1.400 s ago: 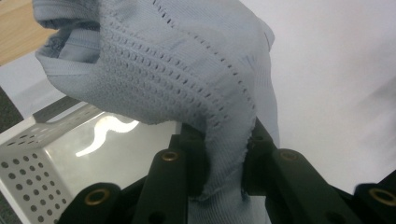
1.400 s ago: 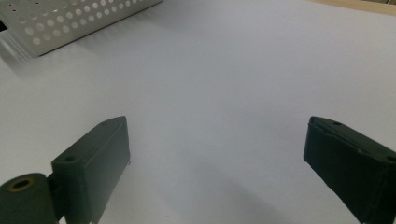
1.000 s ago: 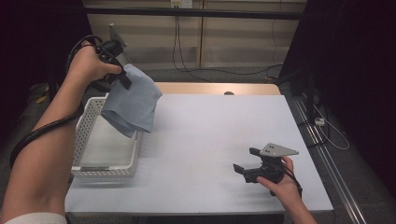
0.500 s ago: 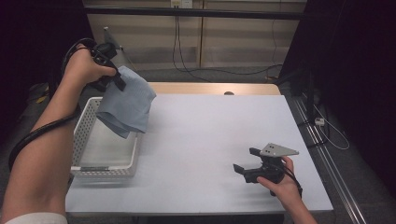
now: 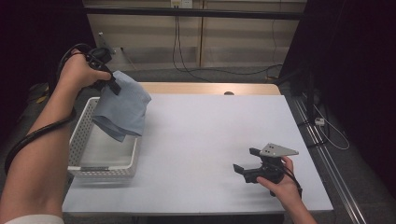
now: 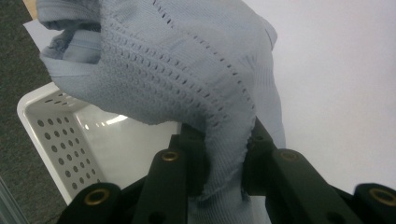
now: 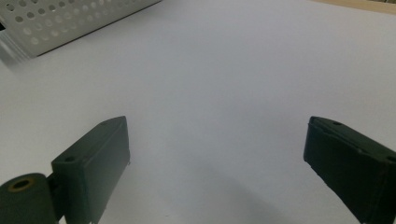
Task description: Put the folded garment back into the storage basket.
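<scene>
Left gripper (image 5: 112,86) clamps blue cloth (image 5: 122,111) above white basket (image 5: 78,149); right gripper (image 5: 246,161) jaws spread wide; no legible writing.

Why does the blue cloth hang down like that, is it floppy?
Probably very floppy: the blue knitted cloth droops in folds from the left tool, which pinches one bunched edge. It likely weighs little, since that small pinch holds it above the white basket.

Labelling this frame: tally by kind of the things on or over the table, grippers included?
Blue cloth: 1, held over the basket
White perforated basket: 1
Grippers: 2, left gripper and right gripper
Total: 4
</scene>
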### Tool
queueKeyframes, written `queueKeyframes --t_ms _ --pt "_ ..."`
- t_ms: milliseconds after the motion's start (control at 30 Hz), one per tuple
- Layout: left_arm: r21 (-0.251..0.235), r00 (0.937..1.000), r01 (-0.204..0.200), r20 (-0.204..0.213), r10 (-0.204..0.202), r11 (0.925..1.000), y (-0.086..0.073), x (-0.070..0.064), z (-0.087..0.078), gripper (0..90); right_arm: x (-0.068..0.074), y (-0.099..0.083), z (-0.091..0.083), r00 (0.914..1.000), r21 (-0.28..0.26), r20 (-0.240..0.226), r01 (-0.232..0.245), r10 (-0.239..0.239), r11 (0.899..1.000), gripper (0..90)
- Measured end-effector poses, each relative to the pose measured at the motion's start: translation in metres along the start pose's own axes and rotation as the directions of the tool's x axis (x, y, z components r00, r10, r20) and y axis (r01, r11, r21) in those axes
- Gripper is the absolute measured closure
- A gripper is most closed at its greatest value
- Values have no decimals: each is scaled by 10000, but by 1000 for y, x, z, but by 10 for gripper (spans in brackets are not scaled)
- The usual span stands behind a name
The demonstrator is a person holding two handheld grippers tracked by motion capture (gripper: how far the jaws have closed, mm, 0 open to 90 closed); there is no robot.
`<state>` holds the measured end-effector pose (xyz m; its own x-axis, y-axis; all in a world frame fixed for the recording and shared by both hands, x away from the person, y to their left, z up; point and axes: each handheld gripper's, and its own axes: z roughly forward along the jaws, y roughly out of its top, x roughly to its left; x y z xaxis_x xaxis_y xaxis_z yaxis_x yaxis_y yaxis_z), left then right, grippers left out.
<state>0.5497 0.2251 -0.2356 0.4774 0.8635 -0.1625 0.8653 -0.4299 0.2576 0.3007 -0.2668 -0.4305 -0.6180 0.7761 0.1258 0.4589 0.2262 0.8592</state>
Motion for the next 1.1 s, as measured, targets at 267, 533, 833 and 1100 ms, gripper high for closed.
queueKeyframes --t_ms 267,533,833,1100 --pt "-17 9999 145 49 -145 9999 -10 9 -2 753 0 0 0 10000 -26 33 4 -4 10000 70" --pt "-56 9995 261 153 -260 9996 -18 15 -5 753 1 1 -1 10000 -74 38 -41 41 10000 70" --pt "114 9995 223 218 -225 9997 -27 17 0 753 2 2 -1 10000 -82 50 -33 33 10000 70" --pt "221 9993 266 272 -272 9994 -34 20 0 753 2 1 -1 10000 -76 31 -6 6 10000 70"
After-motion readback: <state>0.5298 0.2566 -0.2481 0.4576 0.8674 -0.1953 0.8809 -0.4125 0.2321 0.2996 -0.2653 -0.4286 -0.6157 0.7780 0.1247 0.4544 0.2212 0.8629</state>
